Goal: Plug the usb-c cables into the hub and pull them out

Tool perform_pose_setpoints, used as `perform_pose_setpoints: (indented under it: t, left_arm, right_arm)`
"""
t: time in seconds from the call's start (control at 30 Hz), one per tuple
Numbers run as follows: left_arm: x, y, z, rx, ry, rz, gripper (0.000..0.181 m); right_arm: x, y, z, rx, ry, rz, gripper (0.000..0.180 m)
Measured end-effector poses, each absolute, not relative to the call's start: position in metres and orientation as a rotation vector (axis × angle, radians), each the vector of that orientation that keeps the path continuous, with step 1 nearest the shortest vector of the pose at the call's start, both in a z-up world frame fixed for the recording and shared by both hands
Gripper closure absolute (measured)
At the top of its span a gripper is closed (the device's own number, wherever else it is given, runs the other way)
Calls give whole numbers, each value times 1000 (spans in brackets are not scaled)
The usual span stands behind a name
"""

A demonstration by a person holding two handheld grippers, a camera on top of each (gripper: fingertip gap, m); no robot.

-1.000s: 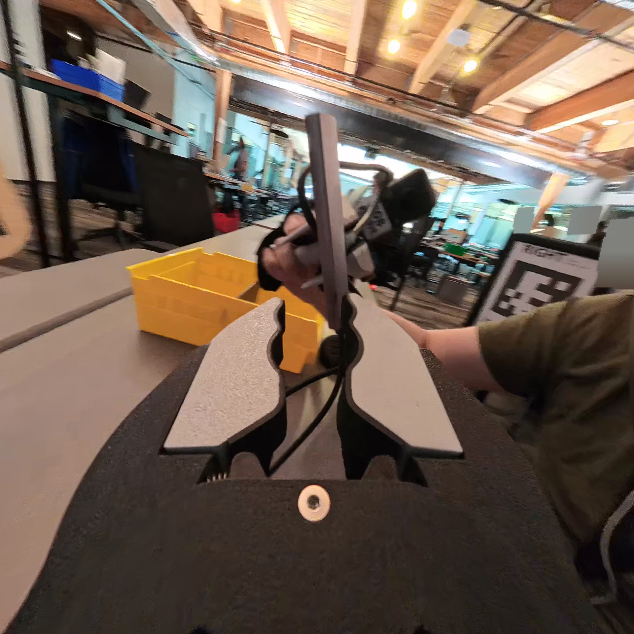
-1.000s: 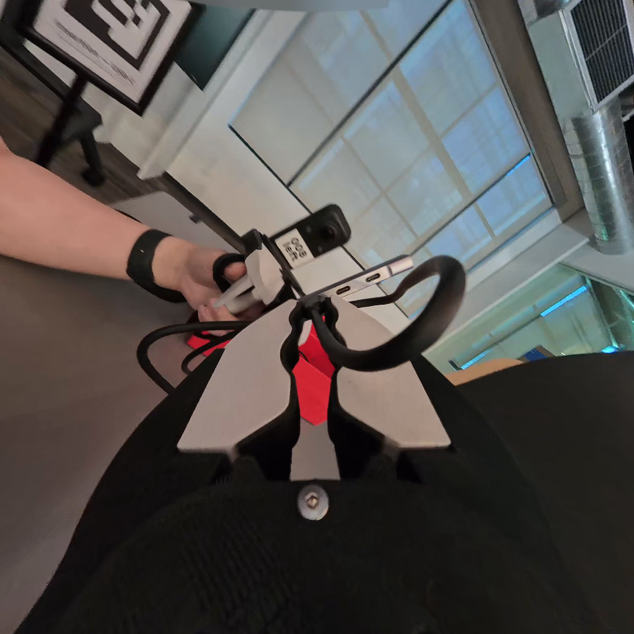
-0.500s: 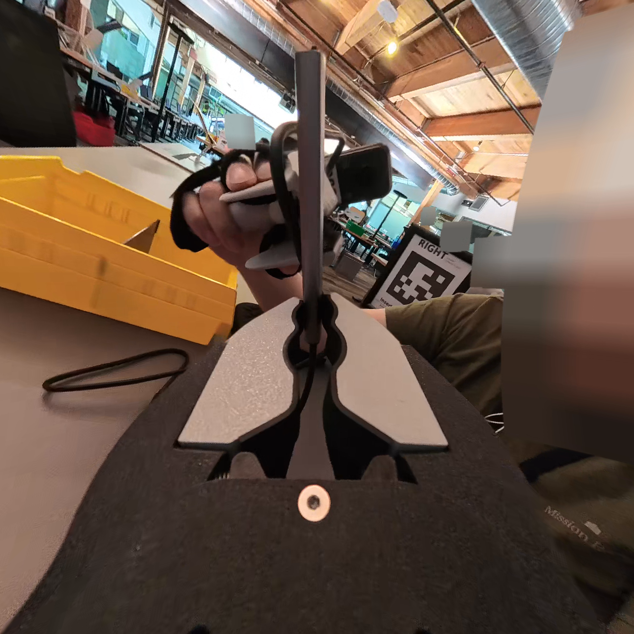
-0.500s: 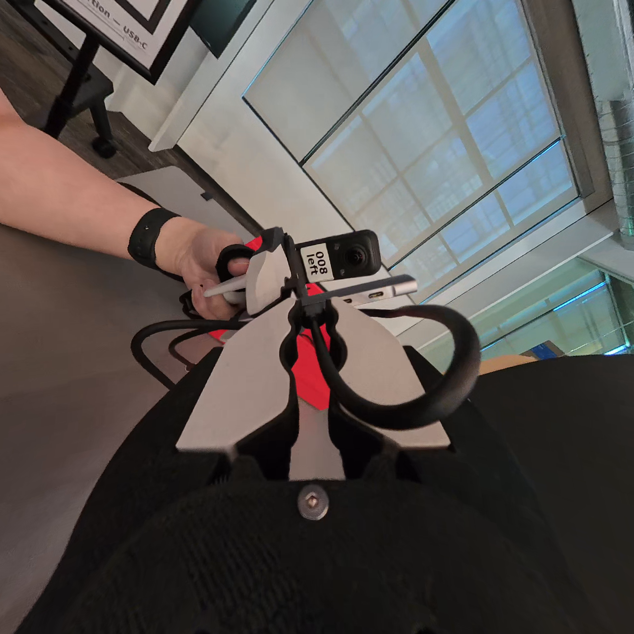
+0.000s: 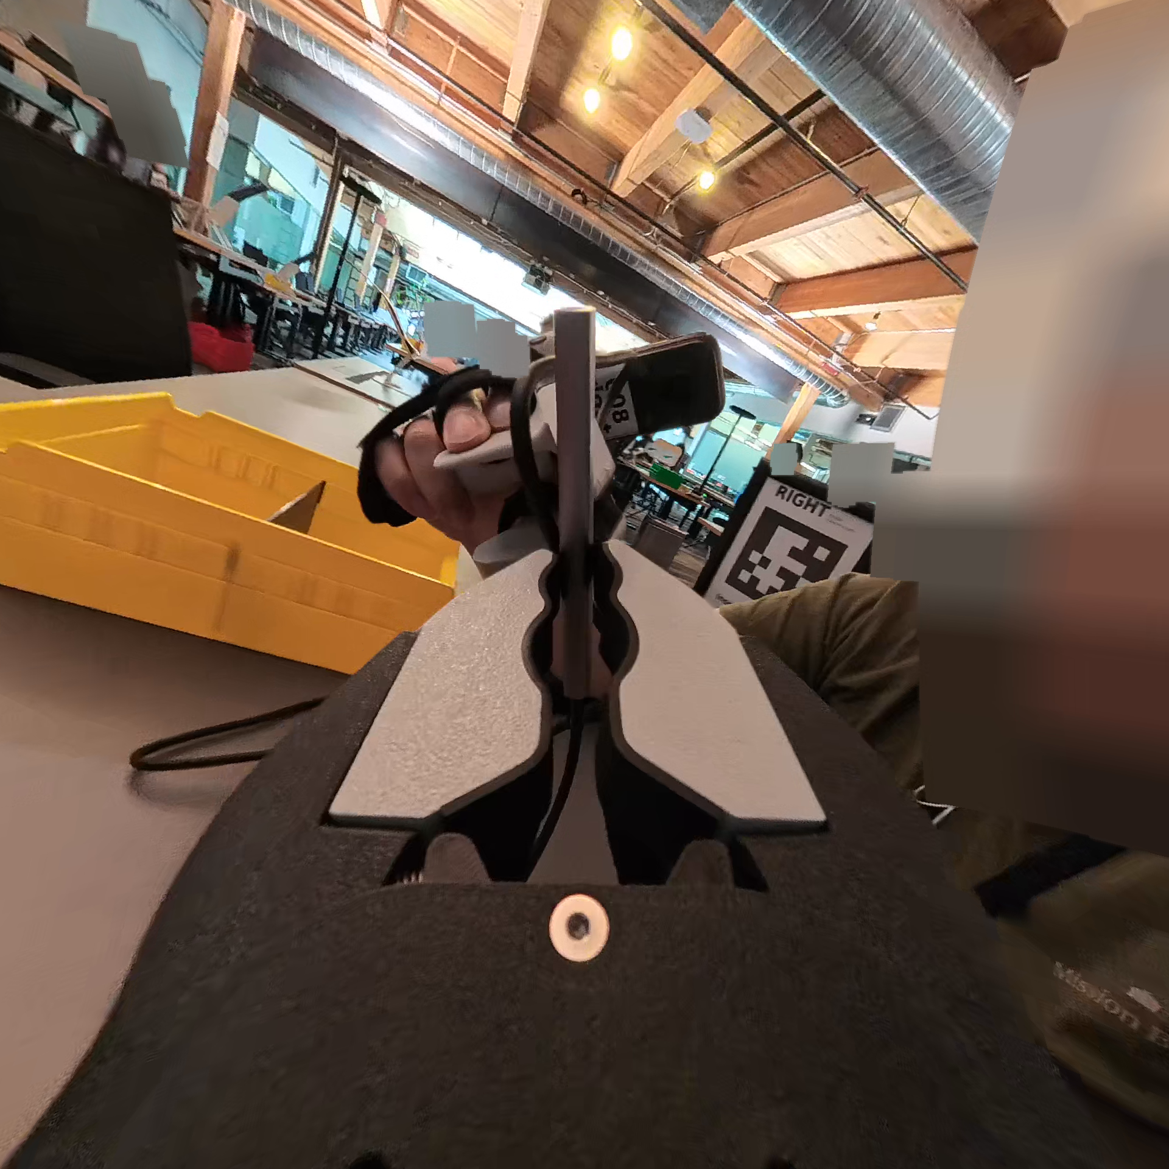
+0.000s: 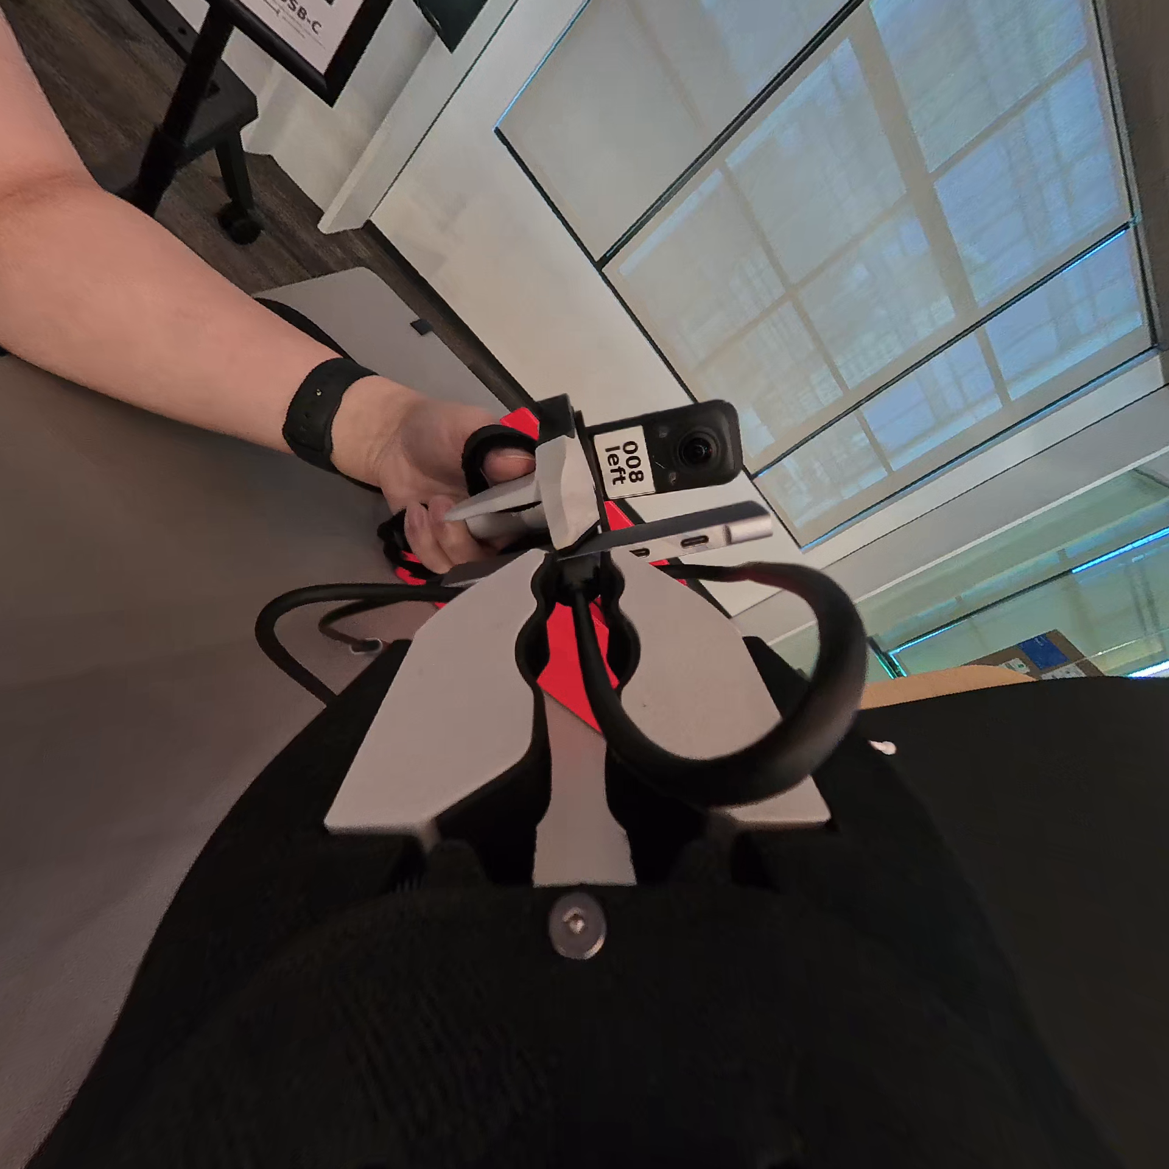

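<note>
My left gripper (image 5: 577, 560) is shut on the lower end of the grey hub (image 5: 573, 411), which stands upright and edge-on between the jaws. In the right wrist view the hub (image 6: 702, 538) lies across the frame with its side ports showing. My right gripper (image 6: 572, 563) is shut on the plug end of a thick black usb-c cable (image 6: 835, 664), which loops off to the right. The plug tip sits at the hub's side edge; whether it is seated is hidden. The right gripper (image 5: 538, 455) also shows just behind the hub in the left wrist view.
A yellow bin (image 5: 190, 538) stands on the grey table (image 5: 95, 822) at the left. A thin black cable (image 5: 209, 740) loops on the table. A red object (image 6: 569, 670) and more black cable (image 6: 303, 626) lie beyond my right gripper. A coded sign (image 5: 791, 556) stands behind. My two grippers' fingertips are within a few centimetres of each other.
The left jaws have closed tight on the hub. The right gripper has moved closer, bringing the cable plug up to the hub's side. Both views have tilted.
</note>
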State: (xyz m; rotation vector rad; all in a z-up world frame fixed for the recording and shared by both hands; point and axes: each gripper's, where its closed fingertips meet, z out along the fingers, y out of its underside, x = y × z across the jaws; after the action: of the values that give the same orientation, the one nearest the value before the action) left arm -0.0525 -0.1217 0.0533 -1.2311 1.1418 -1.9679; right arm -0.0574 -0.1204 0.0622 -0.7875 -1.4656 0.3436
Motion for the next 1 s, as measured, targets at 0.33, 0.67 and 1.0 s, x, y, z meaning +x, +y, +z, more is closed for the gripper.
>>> perform_pose_setpoints:
  t: [0.33,0.67,1.0]
  left_arm:
    - [-53,-121,50,-1288,1128,-2035,171]
    - [-53,-120,47,-1332,1120,-2072,171]
    - [-51,-115,41,-1381,1118,-2023,172]
  right_arm:
    - [-58,-118,56,-798,-1502,262,165]
    - [-56,-116,50,-834,-1558,154,164]
    - [-54,-109,43,-911,-1564,174,164]
